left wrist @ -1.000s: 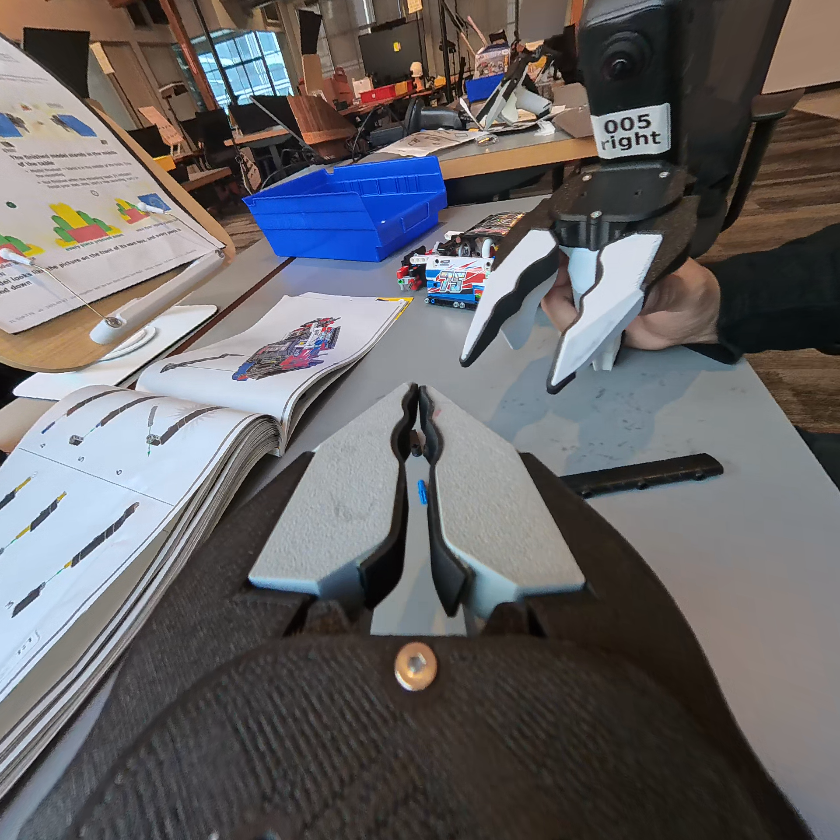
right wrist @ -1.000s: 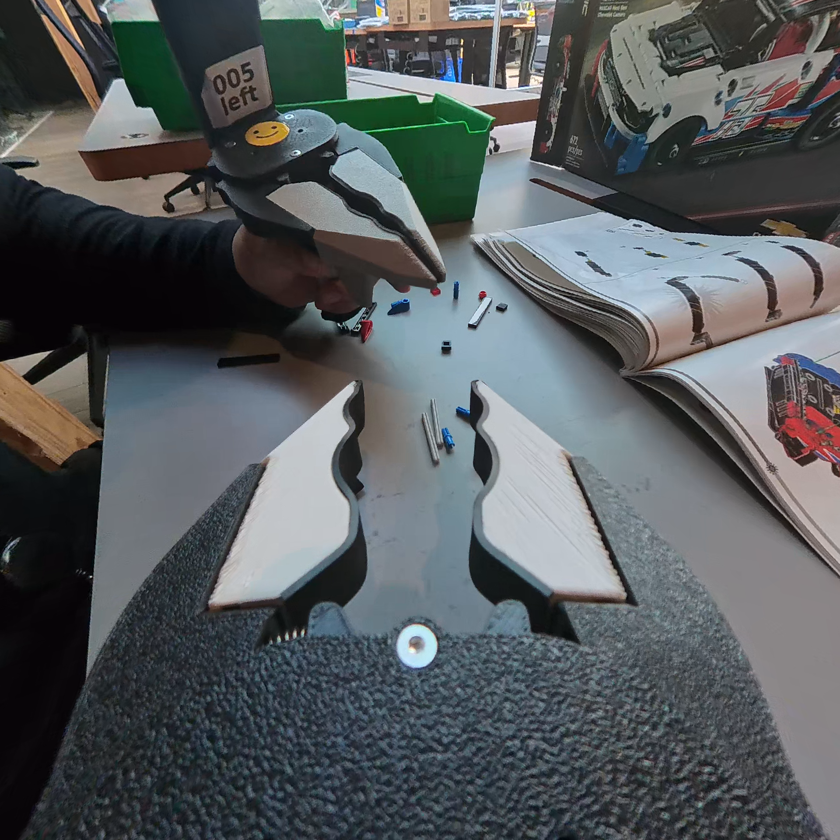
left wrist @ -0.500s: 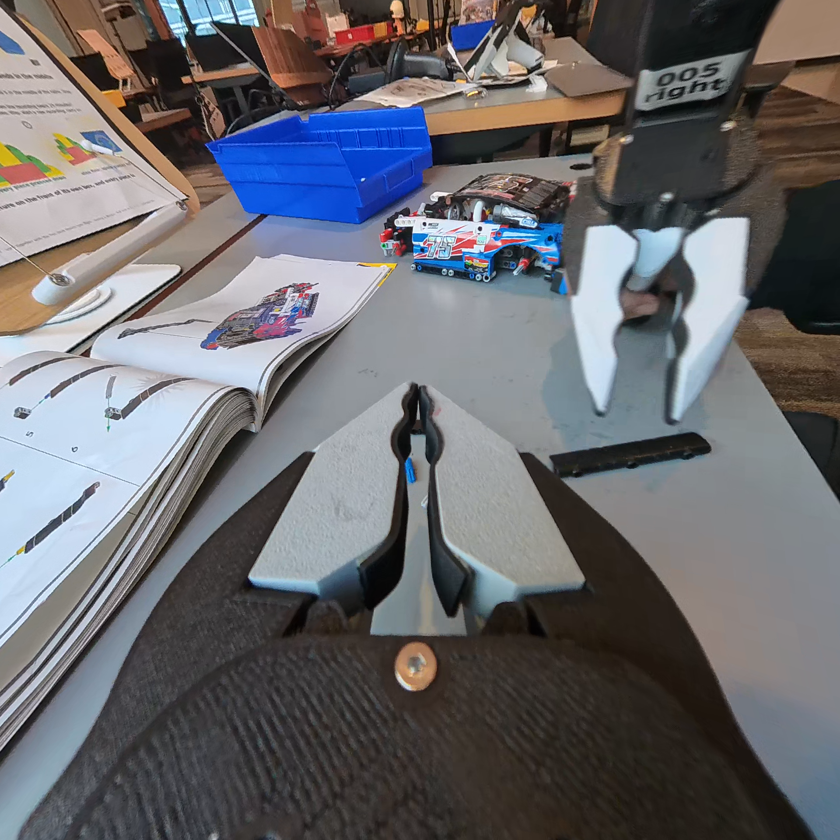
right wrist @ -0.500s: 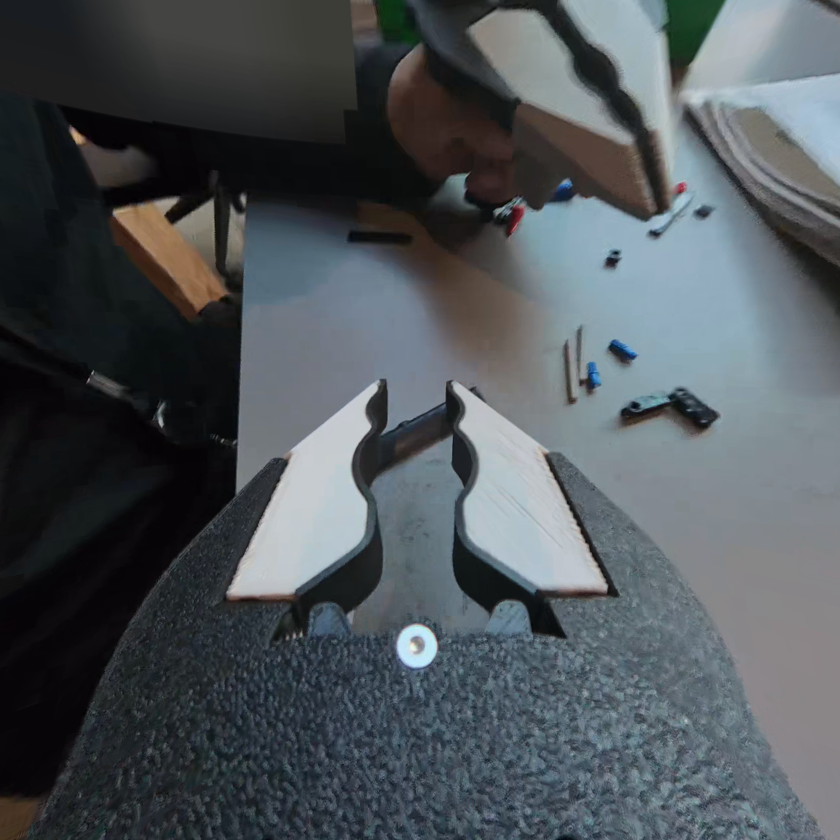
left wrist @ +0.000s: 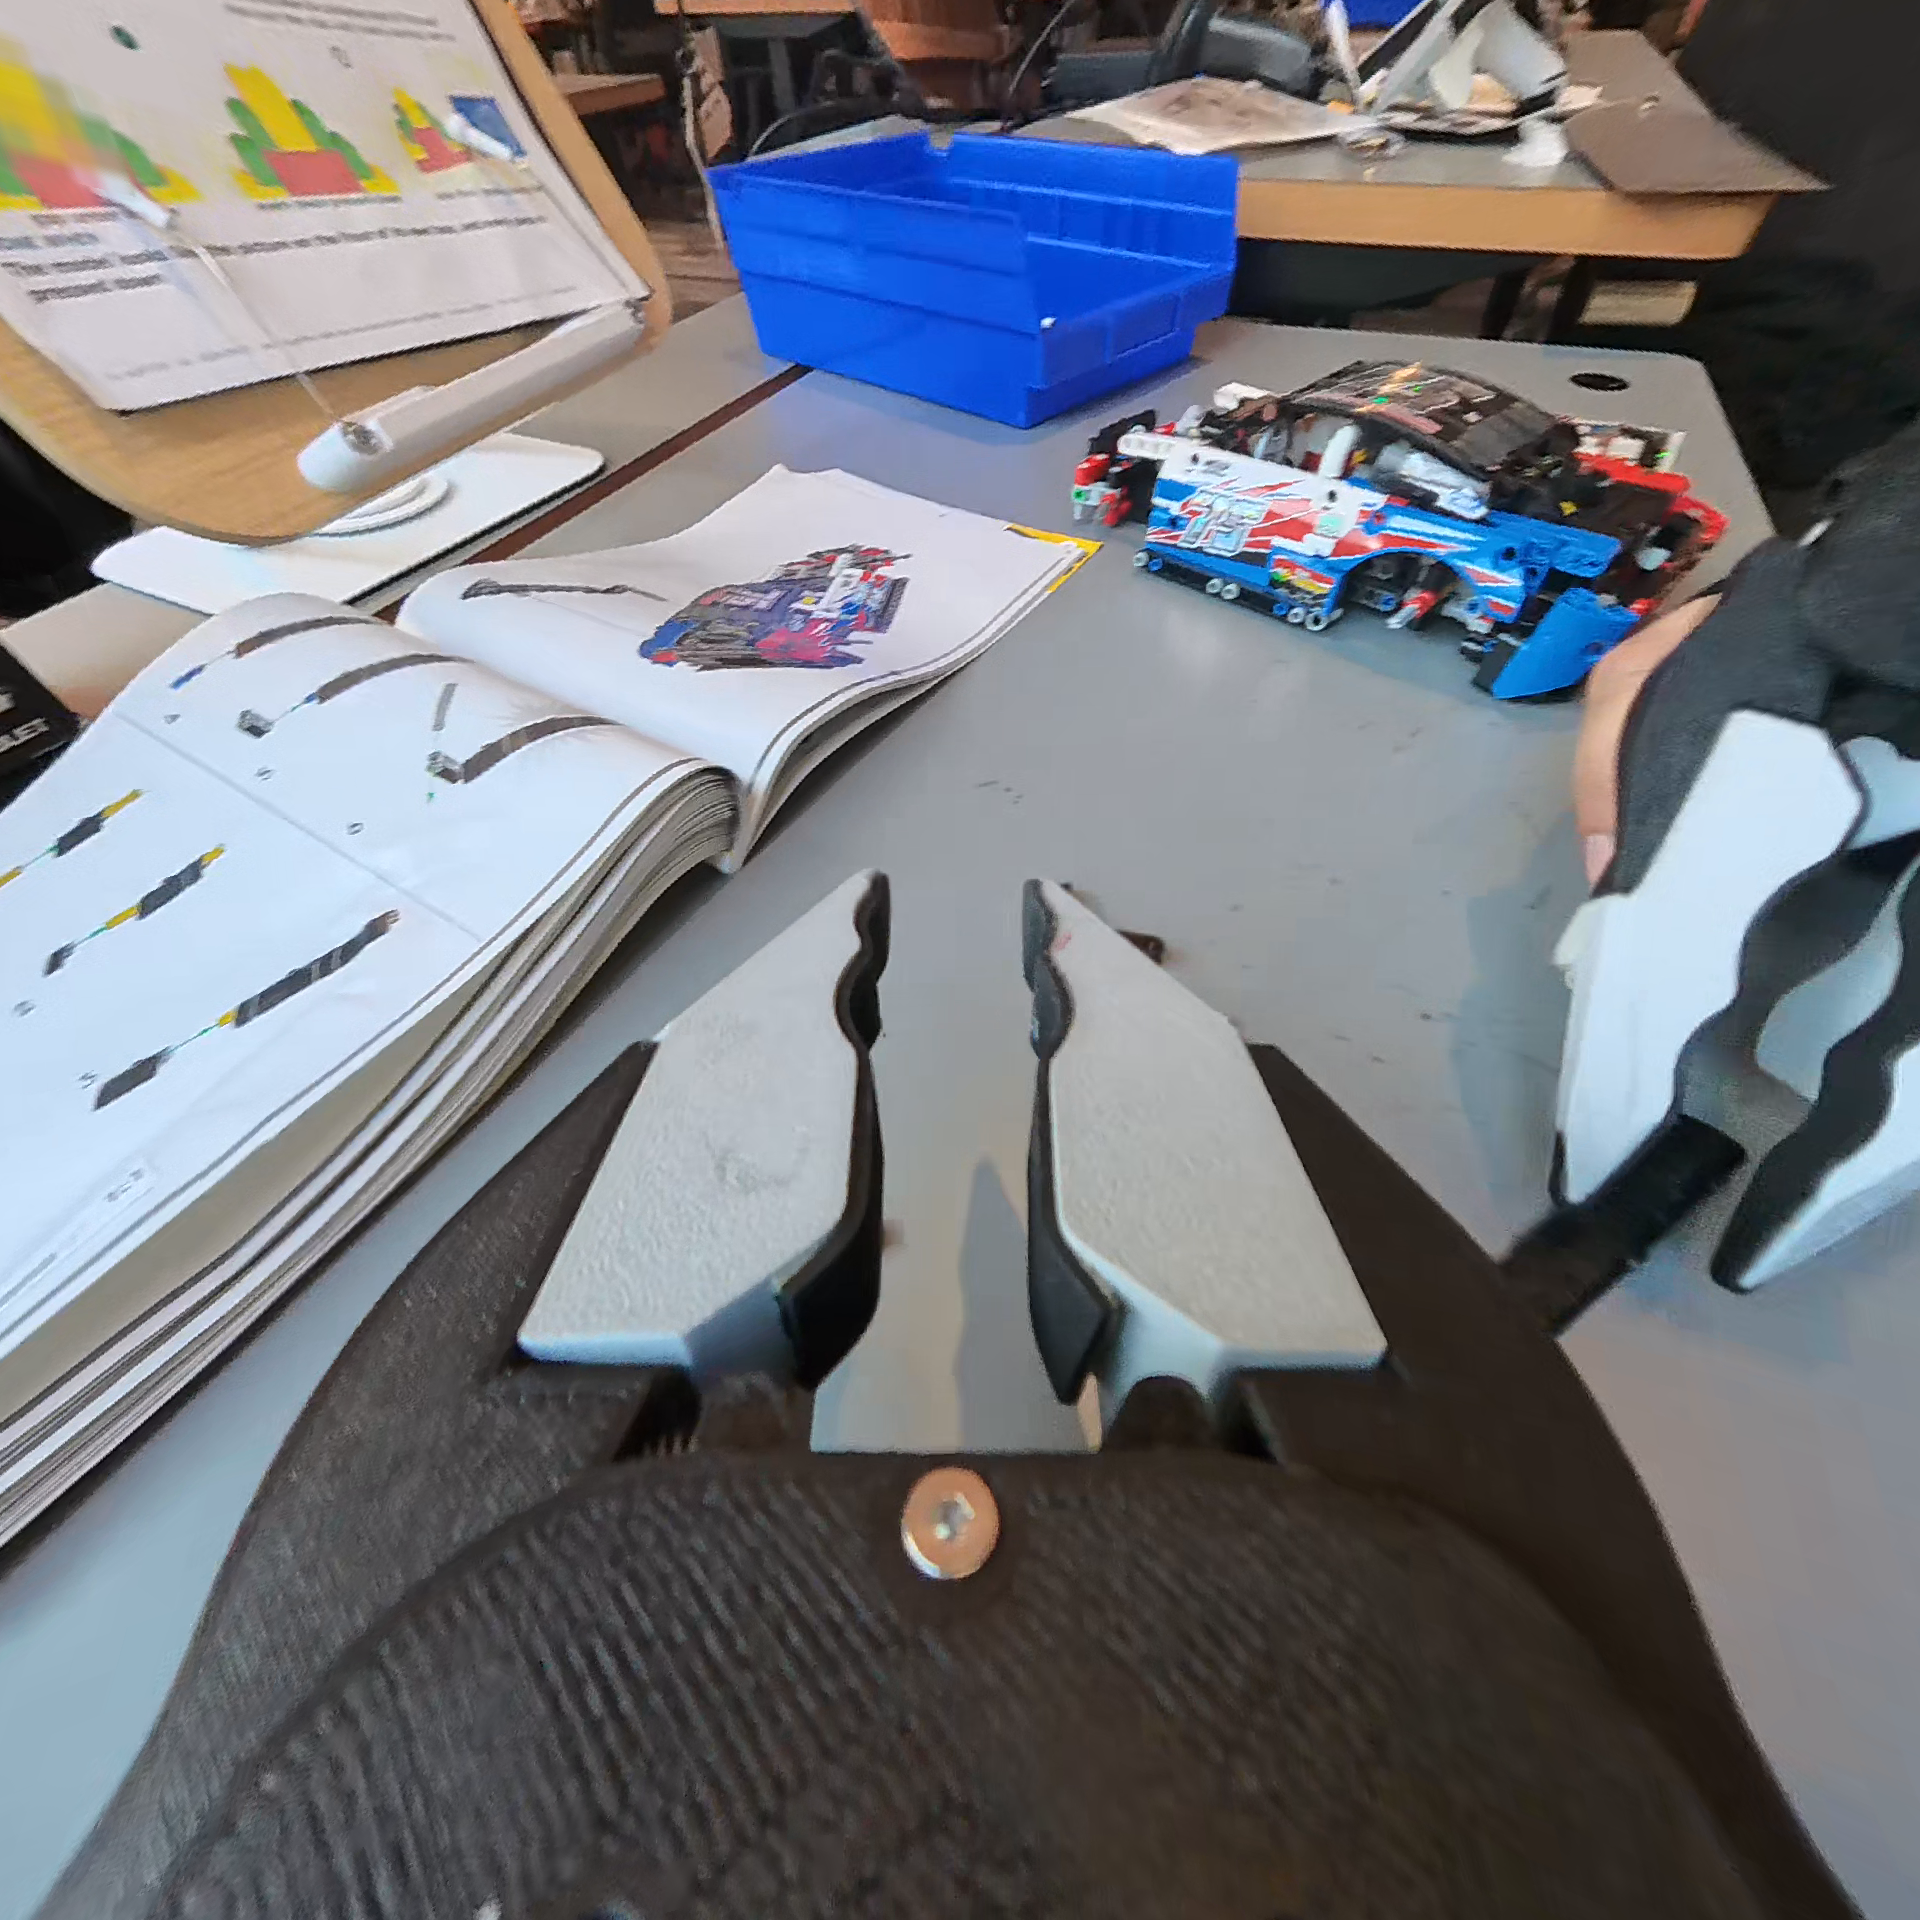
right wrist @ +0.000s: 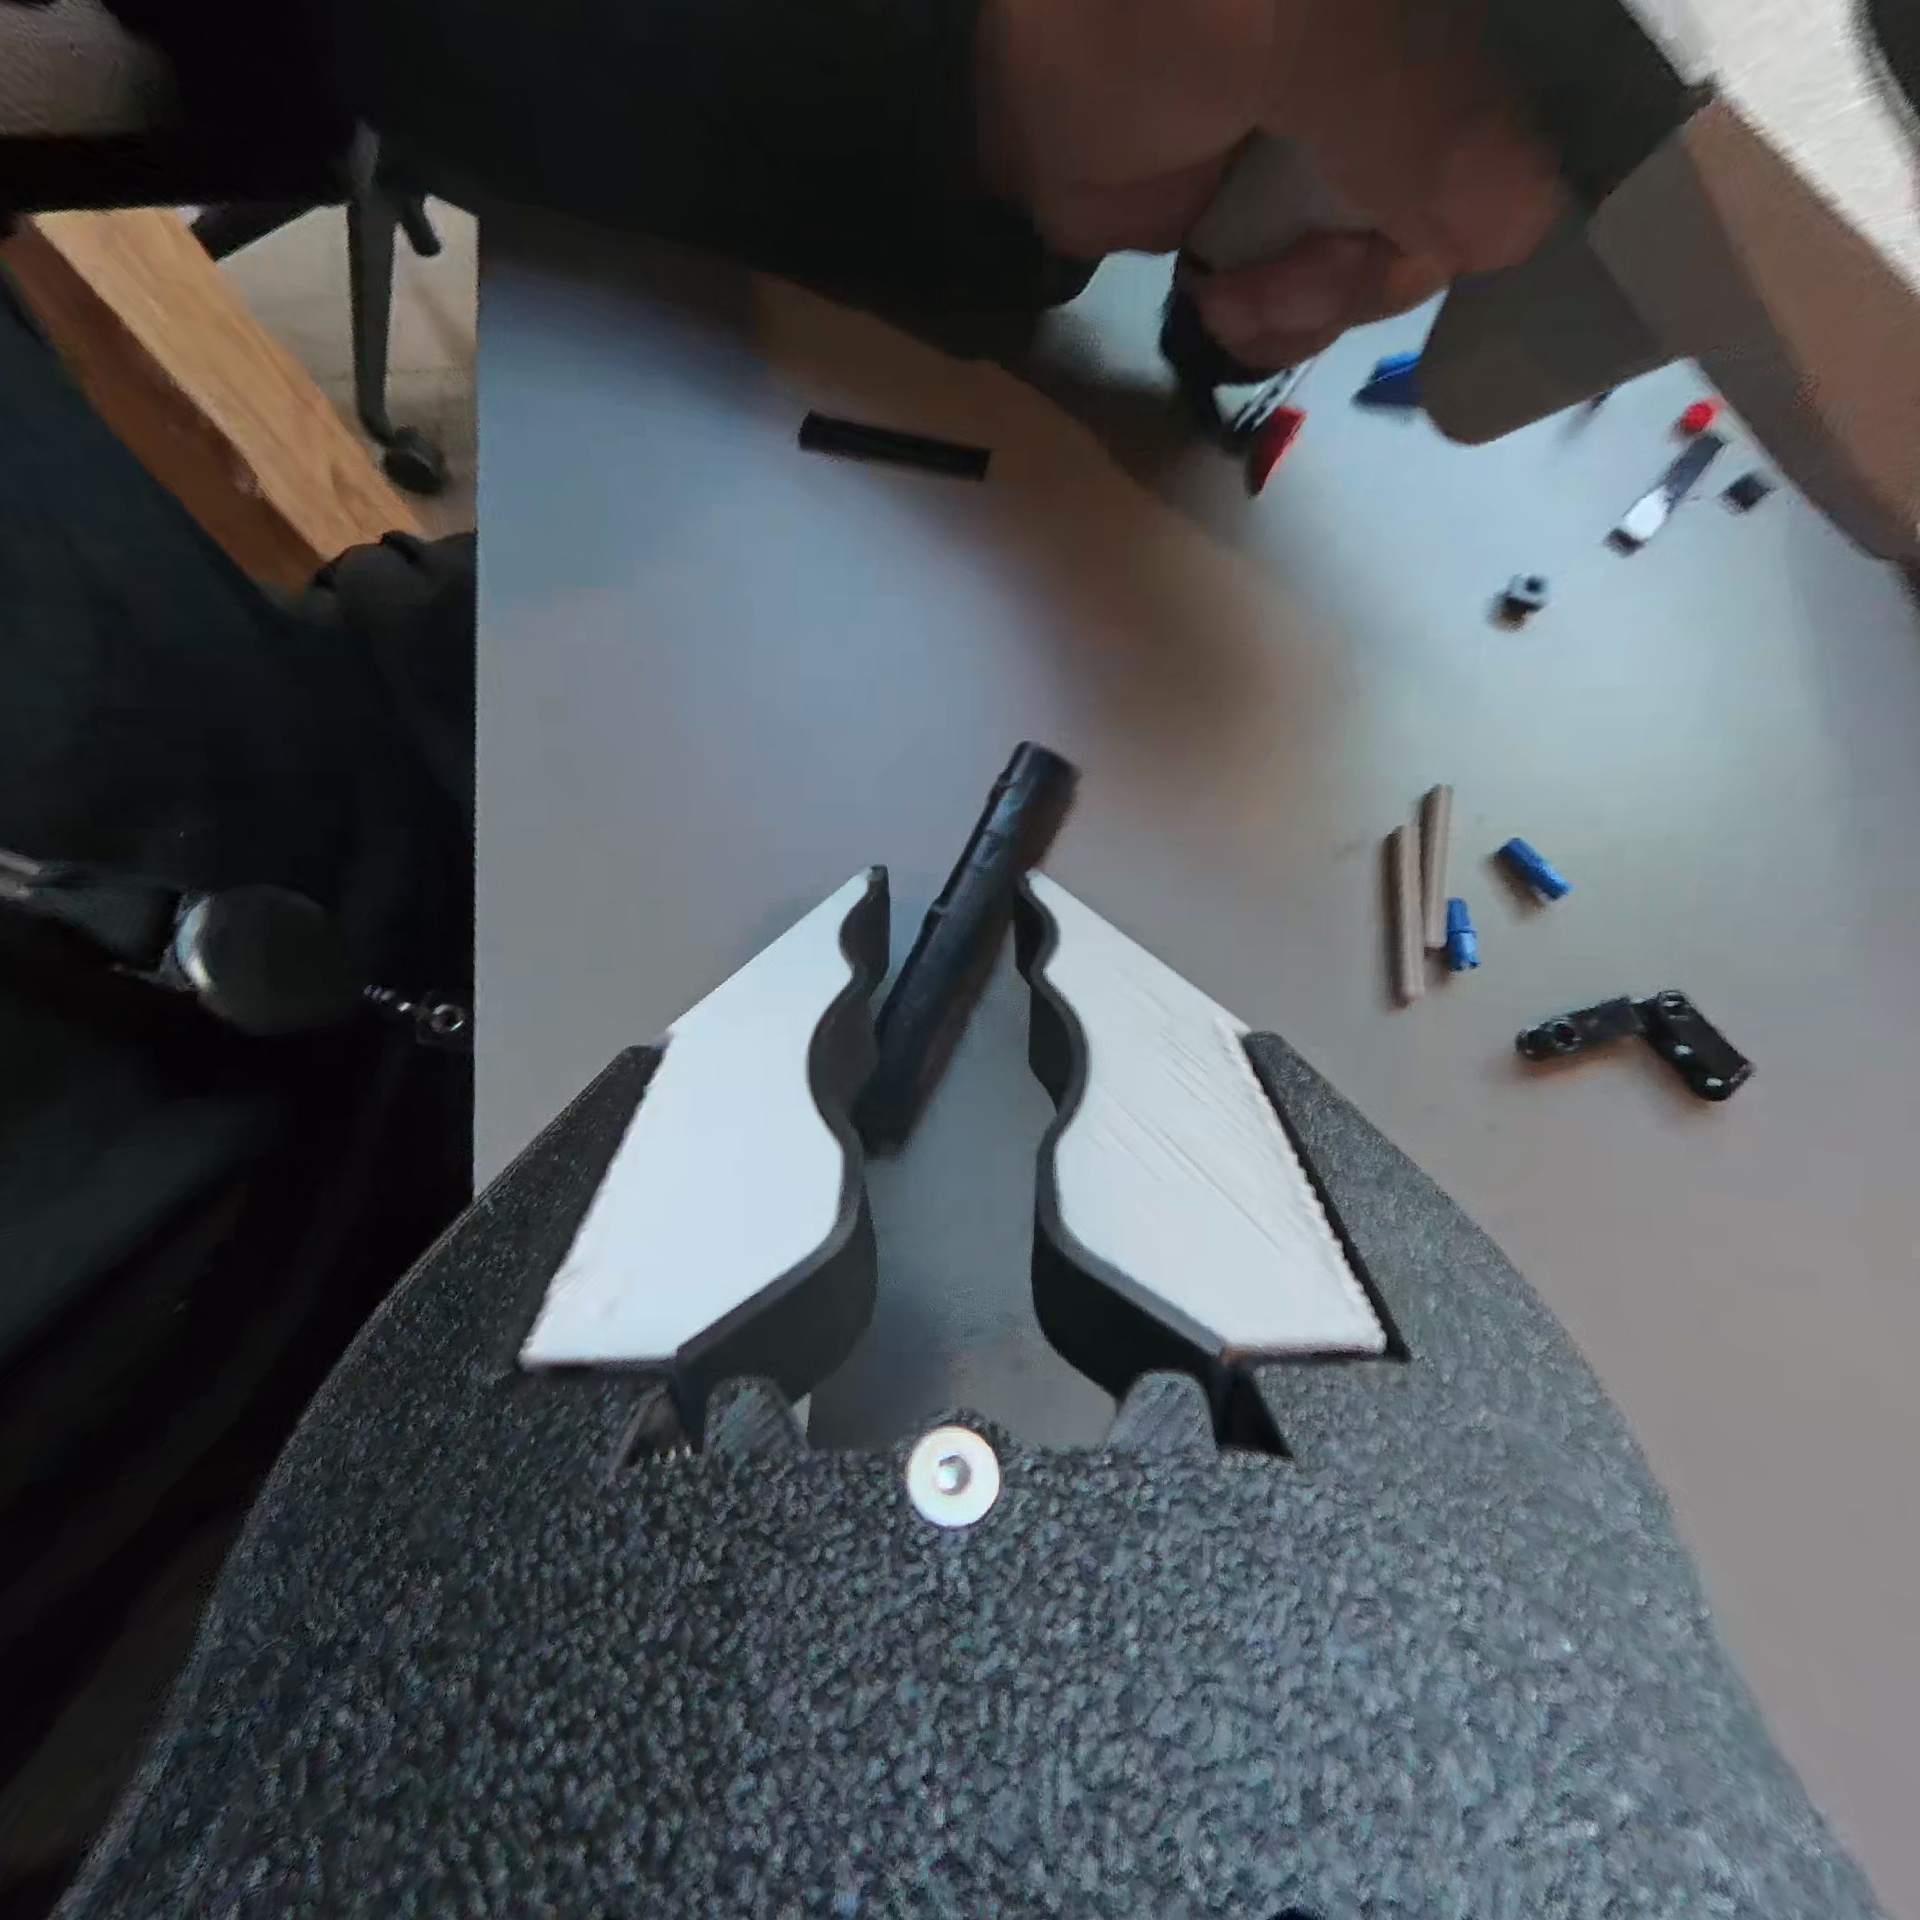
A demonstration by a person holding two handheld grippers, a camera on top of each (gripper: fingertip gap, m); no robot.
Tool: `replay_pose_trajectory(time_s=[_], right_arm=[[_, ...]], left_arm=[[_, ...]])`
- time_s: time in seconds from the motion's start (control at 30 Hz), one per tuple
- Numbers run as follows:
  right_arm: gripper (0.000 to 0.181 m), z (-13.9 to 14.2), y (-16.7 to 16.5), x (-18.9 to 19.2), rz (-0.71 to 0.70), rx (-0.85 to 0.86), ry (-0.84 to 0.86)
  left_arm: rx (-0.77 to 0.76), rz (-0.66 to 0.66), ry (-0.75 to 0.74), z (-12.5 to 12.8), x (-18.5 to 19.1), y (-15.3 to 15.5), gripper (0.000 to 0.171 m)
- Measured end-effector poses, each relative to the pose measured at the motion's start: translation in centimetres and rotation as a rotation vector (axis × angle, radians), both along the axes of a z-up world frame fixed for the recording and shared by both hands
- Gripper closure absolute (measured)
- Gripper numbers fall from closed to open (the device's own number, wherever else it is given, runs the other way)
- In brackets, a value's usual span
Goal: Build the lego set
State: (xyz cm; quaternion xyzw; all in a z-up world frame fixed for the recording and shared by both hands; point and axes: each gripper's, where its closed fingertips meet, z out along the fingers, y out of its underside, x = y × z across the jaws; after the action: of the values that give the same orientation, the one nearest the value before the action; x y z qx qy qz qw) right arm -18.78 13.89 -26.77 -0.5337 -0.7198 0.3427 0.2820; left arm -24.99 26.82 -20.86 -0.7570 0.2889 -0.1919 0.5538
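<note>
— At centre frame in the right wrist view, what is gripped?
— A long black ribbed beam [right wrist: 961, 935], clamped between the right gripper [right wrist: 951, 904] and its white wavy-edged fingers [right wrist: 727, 1122].
— And the left gripper [left wrist: 956, 914]?
— Grey grainy fingers parted, empty, above the matte grey table [left wrist: 1299, 831]; the glossy part-built car [left wrist: 1392, 499] sits upper right.

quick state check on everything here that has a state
left gripper: jaws open, empty
right gripper: jaws around the long black beam, grip not certain
instruction booklet: lying open
blue bin: upright
lego car: partly built
</note>
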Motion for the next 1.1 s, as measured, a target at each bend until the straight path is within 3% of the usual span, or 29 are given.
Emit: replay_pose_trajectory(time_s=[0.23,0.4,0.53,0.63,0.77,1.1], right_arm=[[0.153,4.5,3.5,-0.4,-0.171,0.069,0.309],[0.147,4.6,4.3,-0.4,-0.209,0.076,0.316],[0.148,4.3,4.2,-0.5,-0.205,0.101,0.305],[0.148,4.2,4.2,-0.5,-0.207,0.109,0.301],[0.149,4.4,4.2,-0.4,-0.206,0.101,0.313],[0.149,4.4,4.3,-0.4,-0.199,0.062,0.309]], left_arm=[[-0.057,0.126,0.02,1.6,-2.8,2.9,0.142],[-0.078,0.154,0.177,3.1,-3.9,9.5,0.146],[-0.167,0.152,0.237,1.8,-3.9,15.8,0.158],[-0.266,0.173,0.283,-0.8,-4.3,18.9,0.164],[-0.408,0.213,0.411,-5.3,-6.9,18.7,0.171],[-0.4,0.259,0.381,-7.1,-9.7,16.6,0.171]])
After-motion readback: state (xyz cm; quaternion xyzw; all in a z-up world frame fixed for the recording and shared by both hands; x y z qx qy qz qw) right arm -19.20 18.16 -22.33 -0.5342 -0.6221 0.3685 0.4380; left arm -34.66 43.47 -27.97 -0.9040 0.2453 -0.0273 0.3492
